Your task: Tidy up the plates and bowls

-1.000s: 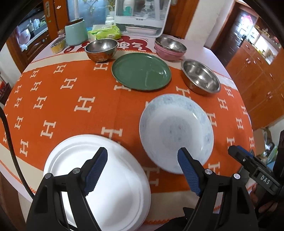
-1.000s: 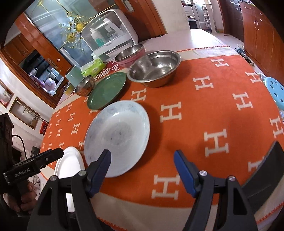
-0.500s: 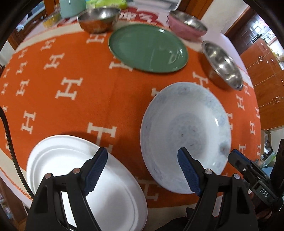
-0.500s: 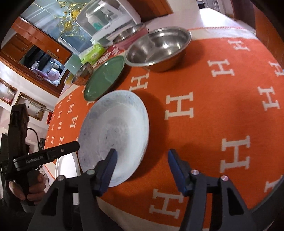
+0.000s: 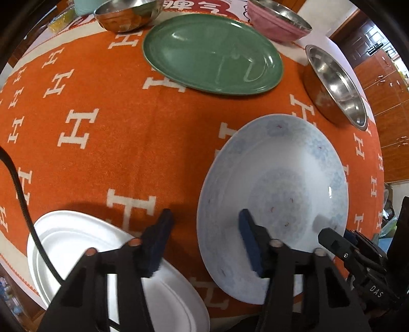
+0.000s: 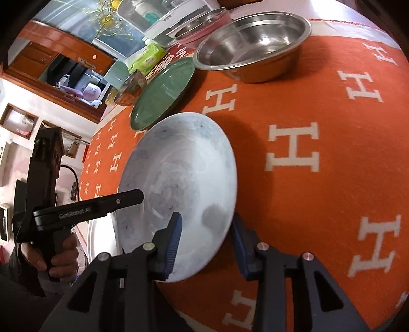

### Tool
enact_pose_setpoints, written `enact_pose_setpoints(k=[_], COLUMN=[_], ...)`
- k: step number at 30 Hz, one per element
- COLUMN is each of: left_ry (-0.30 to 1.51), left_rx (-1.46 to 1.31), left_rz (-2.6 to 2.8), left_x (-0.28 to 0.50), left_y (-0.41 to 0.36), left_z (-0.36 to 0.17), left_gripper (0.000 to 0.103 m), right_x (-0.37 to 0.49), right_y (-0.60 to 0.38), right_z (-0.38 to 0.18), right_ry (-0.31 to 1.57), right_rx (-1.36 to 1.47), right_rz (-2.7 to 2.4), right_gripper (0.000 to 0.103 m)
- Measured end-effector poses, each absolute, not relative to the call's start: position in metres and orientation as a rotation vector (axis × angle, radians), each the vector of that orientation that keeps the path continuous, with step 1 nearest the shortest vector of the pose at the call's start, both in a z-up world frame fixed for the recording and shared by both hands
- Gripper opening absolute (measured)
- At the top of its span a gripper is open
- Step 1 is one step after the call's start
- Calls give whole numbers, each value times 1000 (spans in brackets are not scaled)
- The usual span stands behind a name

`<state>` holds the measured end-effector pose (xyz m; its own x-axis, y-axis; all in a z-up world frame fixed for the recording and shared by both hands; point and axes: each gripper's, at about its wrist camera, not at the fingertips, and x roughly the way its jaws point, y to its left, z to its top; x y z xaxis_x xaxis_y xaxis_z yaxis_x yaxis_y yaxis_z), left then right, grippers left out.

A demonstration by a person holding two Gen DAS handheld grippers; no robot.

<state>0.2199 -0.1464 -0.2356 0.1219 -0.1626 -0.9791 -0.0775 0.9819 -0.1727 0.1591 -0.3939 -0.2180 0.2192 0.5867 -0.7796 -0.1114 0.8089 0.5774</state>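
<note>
A pale blue patterned plate (image 5: pixel 281 194) lies on the orange cloth. My left gripper (image 5: pixel 204 240) straddles its left rim from above, one finger over the plate and the other over the cloth. Its jaws are closing, with a gap still beside the rim. My right gripper (image 6: pixel 207 240) straddles the opposite rim of the same plate (image 6: pixel 179 178). Its jaws are closing too, and the pads are not pressed on the rim. A white plate (image 5: pixel 84 252) lies at the near left. Further back lies a green plate (image 5: pixel 212 53).
A large steel bowl (image 5: pixel 337 84) stands to the right of the green plate. A pink bowl (image 5: pixel 278 23) and a small steel bowl (image 5: pixel 127 12) stand at the back. A dish cabinet (image 6: pixel 163 15) and a wipes pack (image 6: pixel 150 56) lie beyond.
Both grippers have come down onto the blue plate and their jaws have narrowed. Each now has a rim of the plate between its fingers.
</note>
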Motion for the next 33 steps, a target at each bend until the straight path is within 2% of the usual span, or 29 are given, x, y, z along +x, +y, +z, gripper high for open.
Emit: enact_pose_setpoints(k=[3, 12, 17, 22, 33], left_ry=[1441, 1418, 1408, 1399, 1408], left_rx=[-200, -205, -214, -257, -341], left_rz=[-67, -78, -77, -66, -103], left_x=[222, 230, 228, 231, 214], left_y=[-148, -161, -163, -155, -141], left_z=[-235, -235, -236, -237, -237], left_gripper=[37, 36, 34, 27, 24], right_x=[160, 163, 164, 165, 161], right_y=[-400, -418, -416, -416, -418], right_z=[-221, -233, -233, -234, -232], right_ry=[1259, 1263, 1262, 1261, 1266], right_rx=[486, 599, 608, 611, 604], right_rz=[513, 503, 509, 510, 479], right_gripper=[35, 13, 12, 12, 12])
